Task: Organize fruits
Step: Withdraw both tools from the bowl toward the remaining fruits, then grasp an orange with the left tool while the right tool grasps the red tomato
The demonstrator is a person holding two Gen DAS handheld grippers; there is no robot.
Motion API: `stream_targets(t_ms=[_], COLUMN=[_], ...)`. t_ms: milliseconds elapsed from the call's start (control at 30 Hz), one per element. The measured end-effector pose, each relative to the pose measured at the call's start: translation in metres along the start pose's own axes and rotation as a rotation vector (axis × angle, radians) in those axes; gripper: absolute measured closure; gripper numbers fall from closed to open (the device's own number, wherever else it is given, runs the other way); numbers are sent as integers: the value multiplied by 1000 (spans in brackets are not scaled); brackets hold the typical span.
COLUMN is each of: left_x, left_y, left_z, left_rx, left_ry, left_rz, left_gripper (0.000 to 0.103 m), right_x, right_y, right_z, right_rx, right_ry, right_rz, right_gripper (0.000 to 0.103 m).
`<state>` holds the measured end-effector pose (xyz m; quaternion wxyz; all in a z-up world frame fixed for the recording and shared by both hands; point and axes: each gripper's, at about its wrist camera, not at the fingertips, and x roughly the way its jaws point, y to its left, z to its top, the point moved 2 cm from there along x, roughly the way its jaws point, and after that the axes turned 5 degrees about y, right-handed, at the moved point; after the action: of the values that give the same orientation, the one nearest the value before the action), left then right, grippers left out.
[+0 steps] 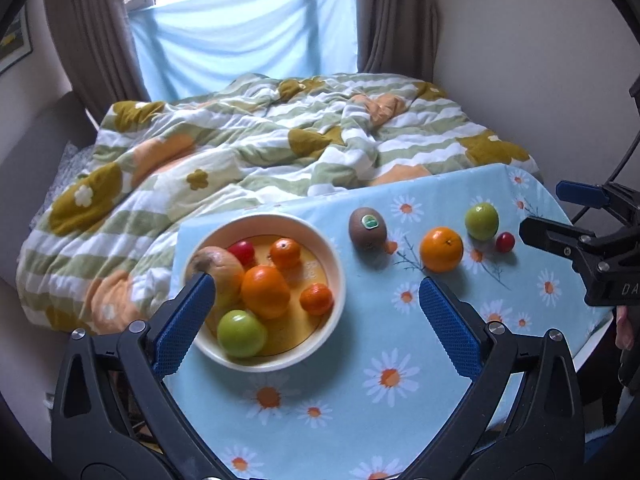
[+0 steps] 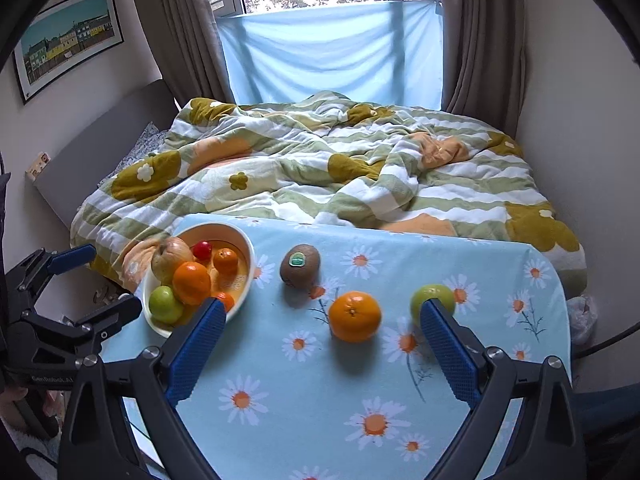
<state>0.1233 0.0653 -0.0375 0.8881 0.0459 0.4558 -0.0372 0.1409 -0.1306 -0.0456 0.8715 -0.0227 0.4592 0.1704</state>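
A cream bowl at the table's left holds a pear, oranges, small tangerines, a green apple and a red cherry tomato. On the cloth lie a kiwi, an orange, a green apple and a red cherry tomato. My left gripper is open and empty, above the bowl's near right side. My right gripper is open and empty, with the loose orange between its fingers' line of sight; it also shows at the right edge of the left wrist view.
The table wears a light blue daisy cloth. Behind it is a bed with a striped floral duvet, then a window with curtains. A framed picture hangs on the left wall. A plastic bag lies right of the table.
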Motion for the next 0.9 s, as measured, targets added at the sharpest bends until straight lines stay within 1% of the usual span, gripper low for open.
stream_targets(t_ms=[100, 200, 300, 400, 567, 767, 900], left_x=[5, 18, 33, 45, 75, 117, 138], left_y=[-28, -55, -82, -101, -120, -131, -137], left_z=[10, 18, 22, 25, 23, 17, 12], left_rx=[-6, -7, -3, -7, -17, -17, -16], left_ry=[-6, 3, 20, 28, 72, 124, 153], left_rz=[-9, -42, -47, -56, -82, -92, -123], left_gripper=[0, 0, 0, 0, 0, 0, 0], right_x=[-3, -3, 3, 13, 37, 67, 85], right_y=[-28, -55, -79, -99, -121, -130, -135], right_z=[-6, -15, -24, -32, -43, -61, -68], right_rx=[-11, -31, -31, -24, -41, -74, -62], right_ry=[13, 28, 50, 74, 122, 159, 180], right_rz=[6, -4, -7, 13, 30, 41, 49], right_gripper=[6, 6, 6, 6, 6, 6, 6])
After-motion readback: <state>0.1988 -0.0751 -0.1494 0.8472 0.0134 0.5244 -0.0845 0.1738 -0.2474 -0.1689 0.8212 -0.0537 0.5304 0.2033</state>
